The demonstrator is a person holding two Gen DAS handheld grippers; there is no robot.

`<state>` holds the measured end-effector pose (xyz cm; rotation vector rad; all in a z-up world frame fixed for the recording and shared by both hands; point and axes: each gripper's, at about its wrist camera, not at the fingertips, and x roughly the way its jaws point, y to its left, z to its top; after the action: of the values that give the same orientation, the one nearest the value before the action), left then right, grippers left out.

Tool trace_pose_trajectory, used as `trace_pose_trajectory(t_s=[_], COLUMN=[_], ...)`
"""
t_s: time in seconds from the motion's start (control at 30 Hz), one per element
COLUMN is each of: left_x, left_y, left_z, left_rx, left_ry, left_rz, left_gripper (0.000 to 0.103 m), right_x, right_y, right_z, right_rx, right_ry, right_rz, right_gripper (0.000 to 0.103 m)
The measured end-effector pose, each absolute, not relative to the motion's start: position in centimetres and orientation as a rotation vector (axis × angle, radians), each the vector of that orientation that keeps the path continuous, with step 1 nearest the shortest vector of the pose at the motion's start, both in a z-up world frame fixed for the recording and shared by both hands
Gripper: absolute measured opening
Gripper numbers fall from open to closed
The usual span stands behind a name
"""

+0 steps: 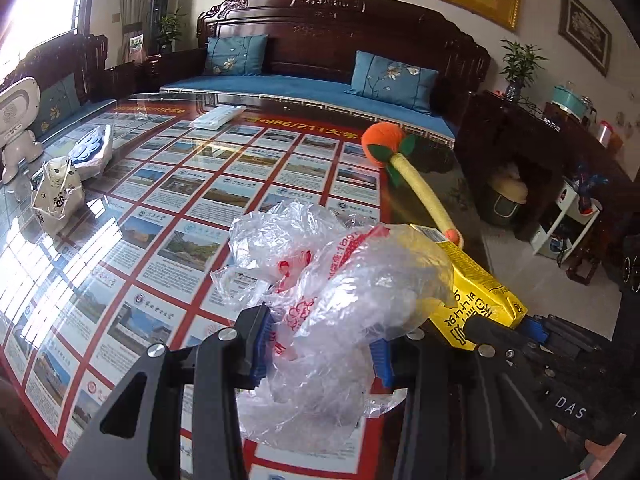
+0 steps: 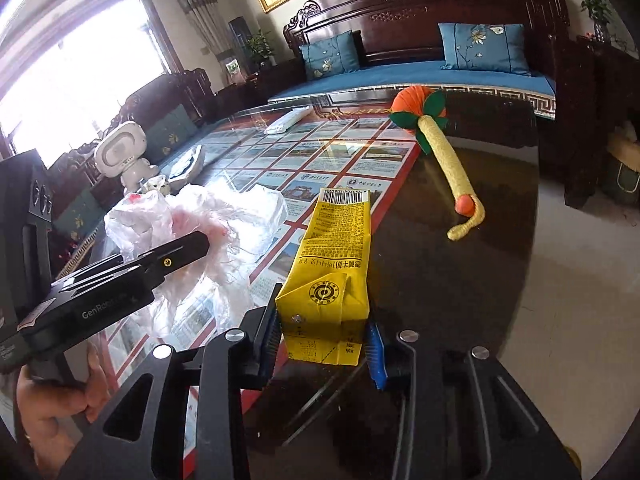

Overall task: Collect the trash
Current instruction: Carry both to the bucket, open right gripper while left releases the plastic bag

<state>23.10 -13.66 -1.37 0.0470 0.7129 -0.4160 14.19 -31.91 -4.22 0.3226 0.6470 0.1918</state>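
Observation:
In the left wrist view my left gripper (image 1: pixel 320 354) is shut on a crumpled clear plastic bag (image 1: pixel 320 280) with red print, which bulges above and below the blue pads. My right gripper (image 2: pixel 324 344) is shut on the base of a yellow drink carton (image 2: pixel 332 264), whose barcode end points away from me. The carton (image 1: pixel 476 292) also shows just right of the bag in the left wrist view. In the right wrist view the left gripper (image 2: pixel 176 256) and the bag (image 2: pixel 224 216) sit close on the left, with a hand (image 2: pixel 52 408) on the handle.
The glass table (image 1: pixel 168 200) has a poster of photo tiles beneath it. On it lie a plush orange-headed yellow stick (image 1: pixel 420 184), a small printed pouch (image 1: pixel 56 196), a white robot figure (image 1: pixel 16 128), a blue-and-white dish (image 1: pixel 90 150) and a white remote (image 1: pixel 218 116). A blue-cushioned sofa (image 1: pixel 320 84) stands behind.

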Motion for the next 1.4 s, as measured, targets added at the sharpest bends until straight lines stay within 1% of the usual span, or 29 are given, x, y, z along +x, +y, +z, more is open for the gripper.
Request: trace_pose_trajectory(t_s=[0.2, 0.33, 0.47, 0.6, 0.73, 0.8, 0.83, 0.87, 1.03, 1.27, 1.33, 1.37, 1.4], left_x=[16.9, 12.6, 8.4, 5.1, 3.1, 2.6, 2.4, 2.1, 1.2, 1.2, 1.1, 1.1, 1.0], left_y=[-18.3, -22.8, -27.8, -32.2, -35.5, -36.6, -37.1, -37.6, -39.7, -41.8, -42.3, -42.7, -42.8], left_z=[-0.7, -0.5, -1.3, -3.8, -6.6, -7.6, -8.1, -8.6, -11.2, -13.9, -14.6, -14.9, -15.2], left_rx=[0.076, 0.113, 0.154, 0.202, 0.254, 0.279, 0.291, 0.303, 0.363, 0.388, 0.387, 0.390, 0.395], left_ry=[0.713, 0.710, 0.735, 0.786, 0.848, 0.872, 0.883, 0.892, 0.939, 1.015, 1.042, 1.054, 1.062], left_rz=[-0.554, -0.663, -0.782, -0.861, -0.898, -0.905, -0.908, -0.909, -0.919, -0.968, -0.986, -0.995, -0.998], left_gripper=[0.041, 0.041, 0.041, 0.041, 0.041, 0.041, 0.041, 0.041, 0.041, 0.041, 0.045, 0.049, 0.057], right_x=[4.7, -2.2, -8.0, -11.8, -13.5, -13.6, -13.9, -14.3, -14.4, -16.1, -16.5, -16.8, -17.0], right_y=[-36.7, -39.7, -42.9, -45.9, -47.9, -48.8, -49.3, -49.7, -50.8, -52.0, -52.3, -52.5, -52.7], right_z=[-3.6, -4.7, -7.1, -11.0, -15.7, -17.4, -18.1, -18.6, -19.6, -19.7, -19.6, -19.7, -19.7], right_rx=[0.390, 0.398, 0.409, 0.430, 0.451, 0.476, 0.501, 0.523, 0.577, 0.577, 0.573, 0.575, 0.578], right_ry=[0.571, 0.566, 0.609, 0.694, 0.799, 0.836, 0.835, 0.832, 0.823, 0.808, 0.811, 0.812, 0.812], right_rz=[0.149, 0.077, -0.027, -0.145, -0.215, -0.239, -0.247, -0.250, -0.252, -0.292, -0.307, -0.317, -0.325], right_gripper=[0.035, 0.035, 0.035, 0.035, 0.036, 0.038, 0.050, 0.059, 0.059, 0.060, 0.062, 0.062, 0.062])
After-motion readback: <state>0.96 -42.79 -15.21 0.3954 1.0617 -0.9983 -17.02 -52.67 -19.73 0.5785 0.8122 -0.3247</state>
